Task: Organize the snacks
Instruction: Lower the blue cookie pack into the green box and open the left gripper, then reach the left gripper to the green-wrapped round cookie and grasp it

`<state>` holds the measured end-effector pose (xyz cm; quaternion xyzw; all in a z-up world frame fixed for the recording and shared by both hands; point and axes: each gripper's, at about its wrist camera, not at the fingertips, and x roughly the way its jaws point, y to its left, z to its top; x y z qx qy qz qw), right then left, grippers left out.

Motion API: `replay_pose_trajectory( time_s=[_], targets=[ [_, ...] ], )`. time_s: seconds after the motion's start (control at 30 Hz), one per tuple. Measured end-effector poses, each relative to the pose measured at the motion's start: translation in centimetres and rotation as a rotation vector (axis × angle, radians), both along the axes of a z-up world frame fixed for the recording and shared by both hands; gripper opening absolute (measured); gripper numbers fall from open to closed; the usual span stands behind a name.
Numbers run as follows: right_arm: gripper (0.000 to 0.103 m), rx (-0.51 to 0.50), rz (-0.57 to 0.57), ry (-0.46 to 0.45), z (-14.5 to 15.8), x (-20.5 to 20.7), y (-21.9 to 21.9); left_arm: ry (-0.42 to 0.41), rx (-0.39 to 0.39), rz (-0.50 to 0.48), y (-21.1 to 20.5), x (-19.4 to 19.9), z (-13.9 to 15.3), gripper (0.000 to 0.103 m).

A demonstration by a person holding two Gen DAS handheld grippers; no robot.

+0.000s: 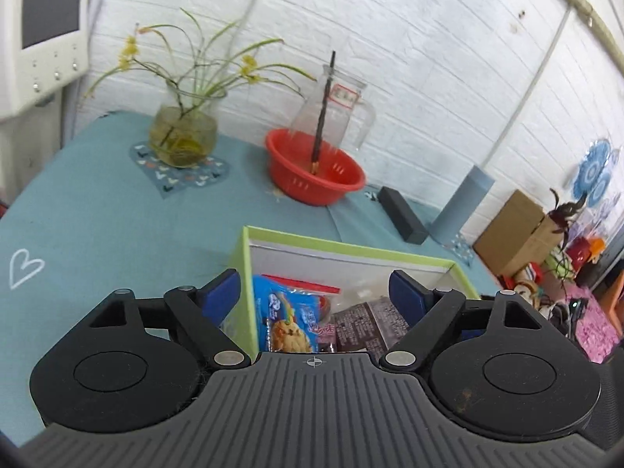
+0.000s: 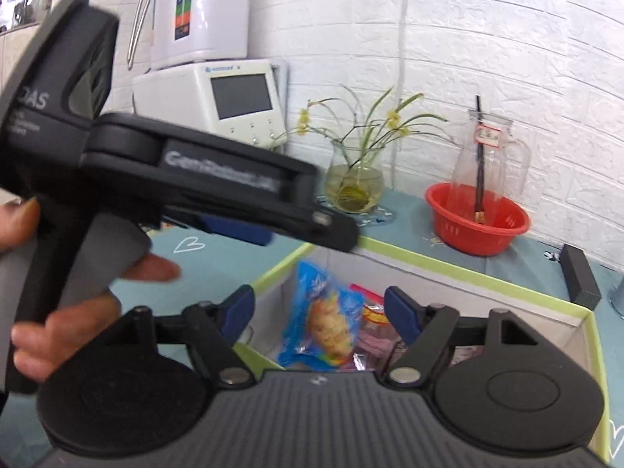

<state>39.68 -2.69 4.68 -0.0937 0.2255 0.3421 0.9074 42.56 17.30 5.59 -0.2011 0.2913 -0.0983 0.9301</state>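
Note:
A green-rimmed white box [image 1: 343, 247] stands on the teal tablecloth and holds snacks: a blue cookie packet [image 1: 290, 319], a dark purple packet [image 1: 368, 325] and a red-edged bag [image 1: 312, 286]. My left gripper [image 1: 316, 292] is open and empty just above the box's near-left corner. My right gripper [image 2: 318, 310] is open and empty over the same box [image 2: 448, 269], above the blue cookie packet [image 2: 323, 323]. The left gripper [image 2: 312, 230] also shows in the right wrist view, held in a hand over the box's left rim.
A red basket [image 1: 316, 173] with a glass jug [image 1: 335, 111] in it, a glass vase of flowers [image 1: 183, 134], a black box [image 1: 401, 214] and a blue cylinder [image 1: 464, 204] stand behind the box. A cardboard box [image 1: 511, 234] and clutter lie beyond the right table edge.

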Motion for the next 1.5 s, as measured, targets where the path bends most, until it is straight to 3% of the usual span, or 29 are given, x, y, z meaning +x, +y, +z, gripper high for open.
replay_pose_trajectory(
  time_s=[0.03,0.07,0.2,0.37,0.5,0.63,0.93,1.13,1.27,1.4,1.5],
  targets=[
    [0.099,0.016,-0.005,-0.015,0.1,-0.9,-1.0,-0.01,-0.016,0.002,0.5,-1.0,0.1,0.073],
    [0.103,0.027,-0.008,-0.03,0.3,-2.0,-1.9,-0.015,-0.026,0.0,0.7,-1.9,0.0,0.074],
    [0.102,0.068,0.006,-0.006,-0.2,-6.5,-5.3,-0.018,-0.076,-0.039,0.2,-7.0,-0.5,0.075],
    [0.102,0.086,0.069,0.132,-3.0,-12.7,-7.8,0.003,-0.095,-0.095,-1.8,-14.0,-2.5,0.076],
    [0.102,0.042,0.099,0.199,-5.7,-17.3,-7.3,0.065,-0.112,-0.134,-3.3,-18.6,-4.8,0.075],
    [0.102,0.018,0.111,0.22,-7.3,-19.1,-6.1,0.156,-0.161,-0.116,-3.5,-21.5,-7.0,0.075],
    [0.103,-0.002,0.094,0.267,-9.0,-19.9,-2.4,0.189,-0.21,-0.041,-1.2,-23.3,-8.5,0.076],
    [0.102,0.003,-0.012,0.243,-9.2,-20.7,-1.3,0.224,-0.244,-0.098,-1.5,-23.1,-9.7,0.076],
    [0.102,-0.049,0.038,0.226,-9.1,-20.8,-1.5,0.211,-0.245,-0.132,-1.9,-23.6,-9.7,0.077],
    [0.102,-0.163,0.069,0.204,-9.0,-21.0,-1.3,0.208,-0.264,-0.157,-2.2,-23.9,-9.6,0.077],
    [0.102,-0.165,0.084,0.197,-9.1,-21.4,-1.5,0.218,-0.291,-0.202,-3.0,-23.6,-9.8,0.077]
  ],
)
